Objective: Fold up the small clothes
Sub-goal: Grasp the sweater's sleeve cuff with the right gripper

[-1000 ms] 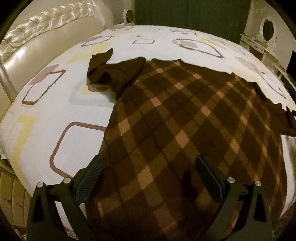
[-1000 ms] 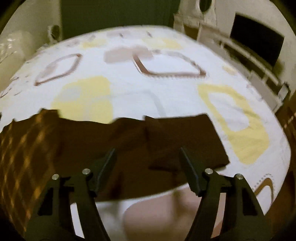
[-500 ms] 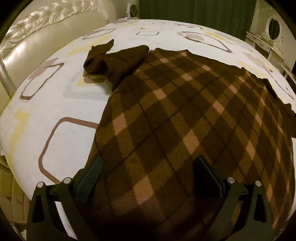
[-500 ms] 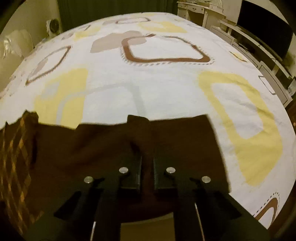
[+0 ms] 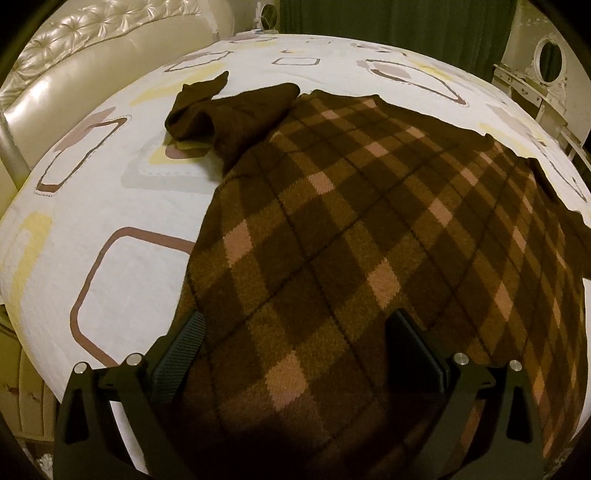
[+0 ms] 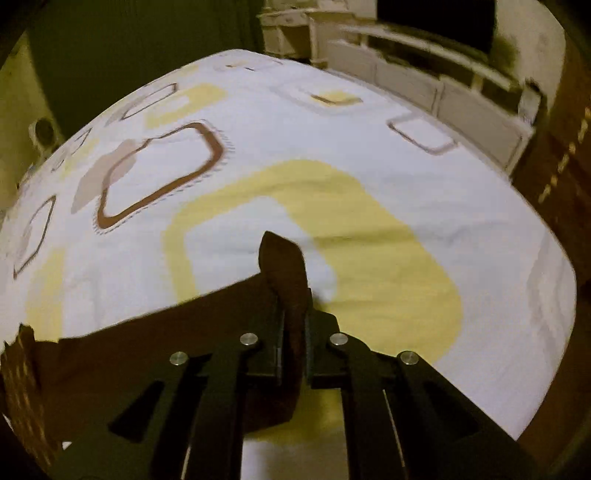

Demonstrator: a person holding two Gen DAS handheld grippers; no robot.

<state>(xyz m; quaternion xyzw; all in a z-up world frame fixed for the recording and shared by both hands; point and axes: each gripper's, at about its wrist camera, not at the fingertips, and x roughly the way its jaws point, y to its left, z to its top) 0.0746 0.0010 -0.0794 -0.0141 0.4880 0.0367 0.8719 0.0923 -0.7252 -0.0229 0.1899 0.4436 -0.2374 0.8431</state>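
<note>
A brown argyle sweater point(image 5: 369, 229) lies spread on the bed, its plain brown left sleeve point(image 5: 221, 107) bunched at the far left. My left gripper point(image 5: 295, 354) hovers open over the sweater's near hem, nothing between its fingers. In the right wrist view my right gripper point(image 6: 293, 325) is shut on the end of the plain brown right sleeve point(image 6: 284, 266). That sleeve is lifted and stretched out to the right over the bedsheet, its cuff sticking up past the fingertips. The argyle body point(image 6: 22, 369) shows at the left edge.
The bed has a white sheet point(image 5: 110, 206) with brown and yellow rounded squares. A cream tufted headboard point(image 5: 74, 66) runs along the left. White cabinets point(image 6: 424, 81) and dark wooden furniture point(image 6: 561, 166) stand beyond the bed's right side, with green curtains point(image 5: 388, 18) behind.
My right gripper closed on the flat sleeve, then swung right with it, lifting and stretching the sleeve out. The left gripper stayed open over the hem, barely moving.
</note>
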